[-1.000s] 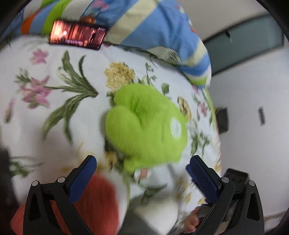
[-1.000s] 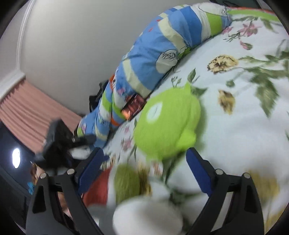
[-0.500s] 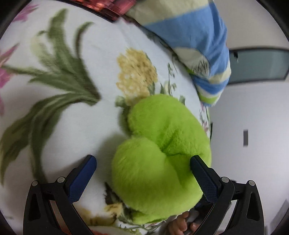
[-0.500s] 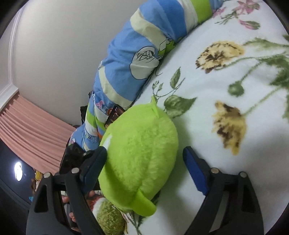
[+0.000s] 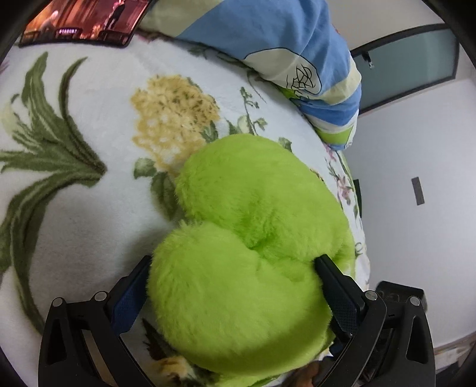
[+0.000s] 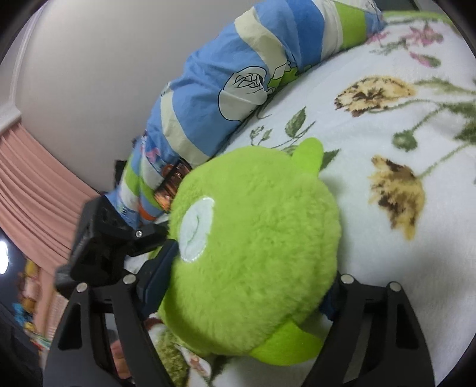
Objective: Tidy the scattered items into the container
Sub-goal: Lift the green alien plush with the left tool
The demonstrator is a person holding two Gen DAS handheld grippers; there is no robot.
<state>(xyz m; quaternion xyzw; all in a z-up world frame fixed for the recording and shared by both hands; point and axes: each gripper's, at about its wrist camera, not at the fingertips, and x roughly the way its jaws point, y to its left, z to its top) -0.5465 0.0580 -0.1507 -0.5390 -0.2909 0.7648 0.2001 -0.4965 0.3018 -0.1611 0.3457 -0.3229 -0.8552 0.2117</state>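
- Green plush (image 5: 255,262) lay on the bed (image 5: 89,232), on the floral blanket, near the edge by the wall, just short of the striped pillow (image 5: 267,38).
- Left claw (image 5: 235,288) was clenched on the plush: both pads pressed into the fur, one sunk in the crease between its two lobes. Likely chosen because the crease gives a narrower, firmer bite on a soft body.
- Right claw (image 6: 244,285) was also grasping the plush (image 6: 253,253), from the other side; its pads were half buried in fur below the white eye patch.
- Two-claw grip looked deliberate: the toy is bulky and squashy, so one pinch could let it sag or slip.
- In the right view the left claw's body sat touching the plush, so the two tools were crowded together. Collision risk on the lift.
- Phone (image 5: 80,23) with a lit screen lay by the pillow, at the bed's head end, apart from the plush.
- Container not in view. Judged step: lift, then carry. Task looked early; another fuzzy item showed blurred at the bottom of the right view.
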